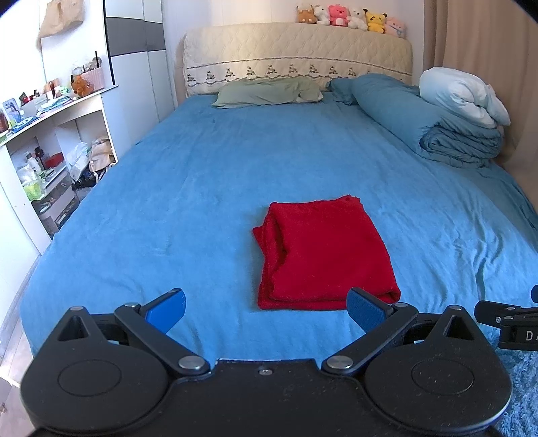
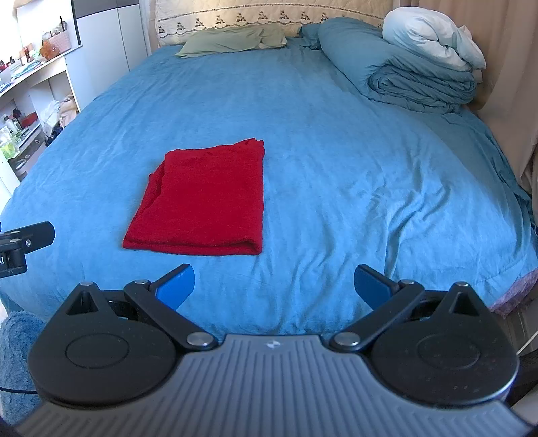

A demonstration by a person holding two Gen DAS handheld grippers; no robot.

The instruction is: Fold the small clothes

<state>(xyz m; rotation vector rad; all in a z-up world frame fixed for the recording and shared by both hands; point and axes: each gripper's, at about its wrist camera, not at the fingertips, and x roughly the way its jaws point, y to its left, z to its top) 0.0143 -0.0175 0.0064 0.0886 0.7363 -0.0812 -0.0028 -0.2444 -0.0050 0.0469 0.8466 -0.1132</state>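
A red garment (image 1: 322, 255) lies folded into a flat rectangle on the blue bedsheet (image 1: 188, 188), near the bed's front edge. It also shows in the right wrist view (image 2: 205, 205). My left gripper (image 1: 267, 311) is open and empty, held just in front of the garment's near edge. My right gripper (image 2: 274, 285) is open and empty, held in front of the garment and to its right. Part of the right gripper shows at the right edge of the left wrist view (image 1: 507, 319).
A green pillow (image 1: 269, 92) lies at the headboard. A folded blue duvet (image 1: 433, 124) with a white pillow (image 1: 464, 95) on it sits at the back right. White shelves (image 1: 50, 151) full of items stand left of the bed. Plush toys (image 1: 349, 16) line the headboard.
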